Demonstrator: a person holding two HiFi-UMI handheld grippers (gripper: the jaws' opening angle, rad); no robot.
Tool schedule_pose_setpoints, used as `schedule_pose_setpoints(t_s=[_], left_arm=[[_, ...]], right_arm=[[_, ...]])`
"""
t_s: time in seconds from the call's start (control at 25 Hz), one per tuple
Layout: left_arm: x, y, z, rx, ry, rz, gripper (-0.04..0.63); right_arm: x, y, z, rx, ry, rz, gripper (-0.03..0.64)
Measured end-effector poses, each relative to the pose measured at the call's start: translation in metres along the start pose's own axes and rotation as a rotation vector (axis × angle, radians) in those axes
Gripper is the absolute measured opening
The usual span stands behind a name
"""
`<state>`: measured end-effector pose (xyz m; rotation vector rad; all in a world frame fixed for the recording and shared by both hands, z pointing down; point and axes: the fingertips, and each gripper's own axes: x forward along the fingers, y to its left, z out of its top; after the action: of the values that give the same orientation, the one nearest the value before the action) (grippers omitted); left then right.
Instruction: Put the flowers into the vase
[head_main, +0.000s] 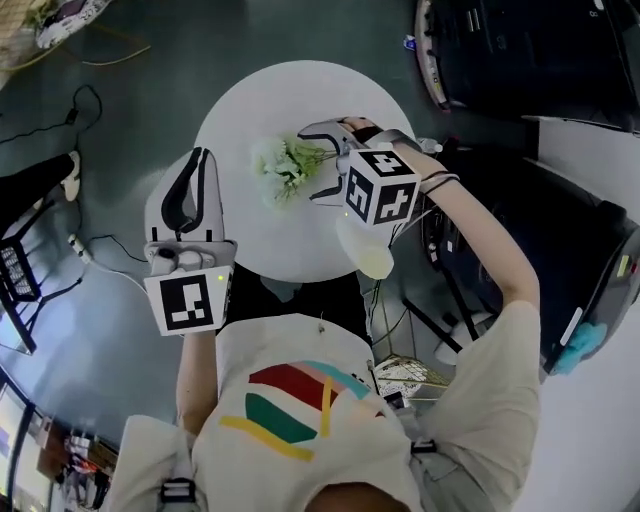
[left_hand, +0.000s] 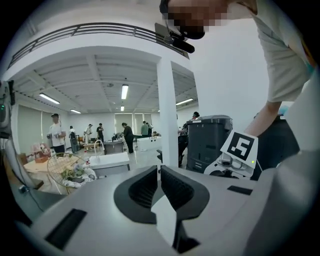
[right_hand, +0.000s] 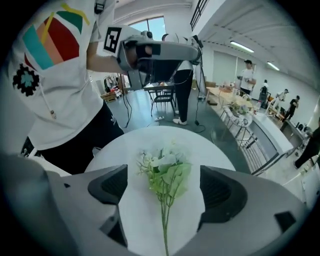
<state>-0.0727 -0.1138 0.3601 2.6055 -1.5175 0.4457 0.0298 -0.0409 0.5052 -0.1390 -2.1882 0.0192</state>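
Observation:
A sprig of white flowers with green leaves (head_main: 285, 165) lies flat on the round white table (head_main: 250, 100). My right gripper (head_main: 318, 165) hangs over its stem end, pointing steeply down, open and touching nothing. In the right gripper view the flowers (right_hand: 165, 172) lie between the wide jaws of that gripper (right_hand: 164, 187), the blooms pointing away. A pale cream rounded vessel (head_main: 366, 252) sits at the table's near right edge, partly hidden behind the right gripper's marker cube. My left gripper (head_main: 190, 190) is at the table's left edge, shut and empty (left_hand: 159, 181).
The table (right_hand: 120, 150) stands on a grey floor with cables (head_main: 90, 100) at the left. Dark machines (head_main: 520, 50) stand to the right and far right. The person's body is close against the table's near edge. Other people stand far off in the room.

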Motion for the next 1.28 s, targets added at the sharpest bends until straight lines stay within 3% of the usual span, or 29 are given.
schedule_pose_setpoints(t_s=[0.28, 0.76, 1.28], left_arm=[[-0.007, 0.010, -0.040, -0.026, 0.068, 0.024, 0.008], [-0.015, 0.030, -0.057, -0.065, 0.079, 0.043, 0.008], [-0.018, 0.025, -0.069, -0.067, 0.105, 0.014, 0.008]], right_arm=[[0.048, -0.006, -0.026, -0.087, 0.110, 0.047, 0.431], [0.098, -0.004, -0.040, -0.122, 0.224, 0.105, 0.430], [0.100, -0.007, -0.040, -0.124, 0.241, 0.086, 0.425]])
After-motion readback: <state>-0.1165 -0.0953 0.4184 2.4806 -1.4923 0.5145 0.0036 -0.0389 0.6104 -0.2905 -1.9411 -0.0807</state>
